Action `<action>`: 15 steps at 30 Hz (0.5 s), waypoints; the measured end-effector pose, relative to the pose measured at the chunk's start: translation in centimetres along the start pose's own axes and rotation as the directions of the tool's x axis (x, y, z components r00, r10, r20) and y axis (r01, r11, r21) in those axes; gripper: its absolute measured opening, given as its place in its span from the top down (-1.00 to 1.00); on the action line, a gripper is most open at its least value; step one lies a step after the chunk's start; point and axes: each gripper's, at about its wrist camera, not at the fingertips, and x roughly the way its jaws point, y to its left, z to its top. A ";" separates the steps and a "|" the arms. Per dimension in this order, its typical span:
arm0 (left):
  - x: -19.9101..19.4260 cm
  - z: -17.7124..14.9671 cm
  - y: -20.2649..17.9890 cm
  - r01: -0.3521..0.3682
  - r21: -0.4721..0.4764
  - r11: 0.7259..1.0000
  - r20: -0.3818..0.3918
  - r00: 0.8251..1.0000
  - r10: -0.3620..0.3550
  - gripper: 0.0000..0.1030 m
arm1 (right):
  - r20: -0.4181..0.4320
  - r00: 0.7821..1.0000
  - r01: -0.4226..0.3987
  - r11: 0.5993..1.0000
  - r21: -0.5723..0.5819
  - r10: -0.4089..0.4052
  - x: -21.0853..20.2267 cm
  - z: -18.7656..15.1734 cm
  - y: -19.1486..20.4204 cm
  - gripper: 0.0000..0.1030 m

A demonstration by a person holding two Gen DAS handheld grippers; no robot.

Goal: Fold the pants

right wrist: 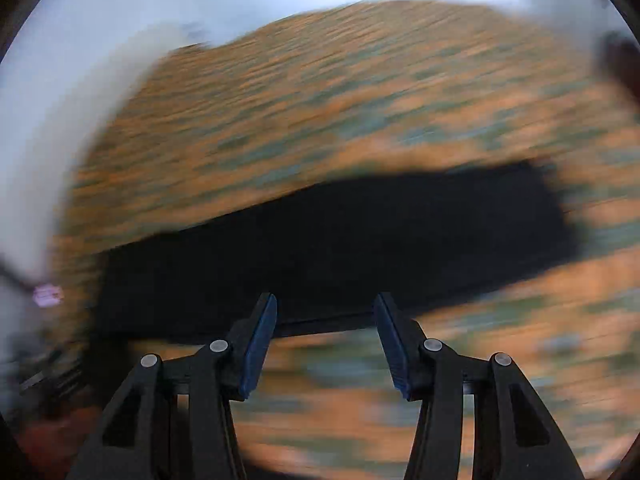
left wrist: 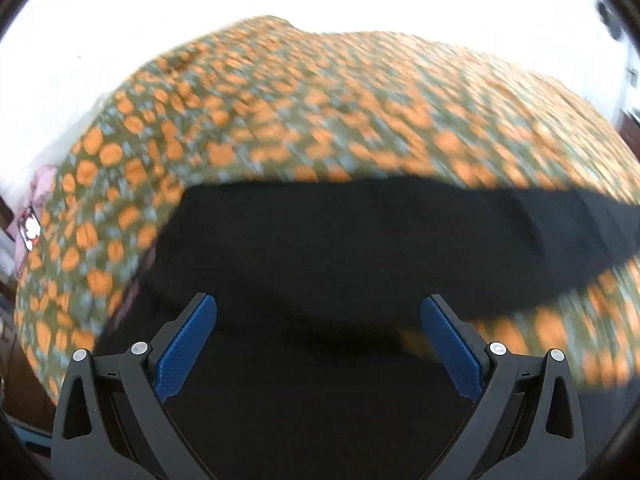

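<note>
Your left claw (left wrist: 318, 312) is spread wide, holding nothing, with the black pants (left wrist: 340, 240) directly beneath and ahead of it on the orange-patterned bed (left wrist: 320, 100). Your right claw (right wrist: 325, 312) is partly open and empty, at the pants' near edge. Both views are blurred; slow down and pinch matching edges.

The left black two-finger gripper with blue pads (left wrist: 319, 306) has its jaws spread wide apart, nothing caught between them, both fingers pointing forward and slightly downward from the bottom of the left wrist view. The right black two-finger gripper with blue pads (right wrist: 325, 306) also has its jaws parted, though less widely, with nothing between its fingers (right wrist: 259, 346); its view is heavily smeared by motion blur.
</note>
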 end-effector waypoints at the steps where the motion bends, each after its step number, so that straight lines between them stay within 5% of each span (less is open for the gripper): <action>1: 1.4 1.0 0.2 -0.014 -0.019 1.000 0.017 1.000 0.014 -0.99 | -0.045 0.992 -0.117 0.993 -0.007 0.116 2.8 -0.7 3.3 -0.22; 3: 4.4 2.2 0.6 -0.036 -0.037 0.999 0.029 0.999 0.037 -0.99 | -0.132 0.954 -0.277 0.960 -0.040 0.269 7.9 -1.6 9.0 -0.24; 5: 8.7 2.5 1.2 -0.060 -0.022 0.998 -0.024 0.998 0.060 -0.99 | -0.187 0.941 -0.303 0.949 -0.087 0.283 11.4 -1.5 11.3 -0.24; 7: 12.8 1.3 2.1 -0.067 0.003 0.998 -0.129 0.989 0.067 -0.99 | -0.188 0.965 -0.212 0.965 -0.151 0.183 13.5 -0.6 10.4 -0.24; 9: 14.7 -0.3 3.7 0.038 -0.036 0.999 -0.137 0.990 -0.042 -0.99 | -0.142 0.988 -0.081 0.989 -0.127 0.062 13.7 1.2 5.5 -0.24; 12: 14.1 -0.5 4.8 0.083 -0.087 0.993 -0.103 0.990 -0.092 -0.99 | -0.003 0.994 0.109 0.982 0.153 -0.109 8.9 3.2 -8.1 -0.16; 13: 14.2 -0.5 4.6 0.071 -0.075 0.995 -0.113 0.990 -0.079 -0.99 | 0.037 0.973 0.211 0.948 0.239 -0.226 6.2 3.1 -12.2 -0.16; 15: 14.2 -0.5 4.0 0.046 -0.050 0.998 -0.117 0.992 -0.052 -0.99 | 0.043 0.881 0.439 0.847 0.299 -0.472 1.7 2.6 -16.3 -0.20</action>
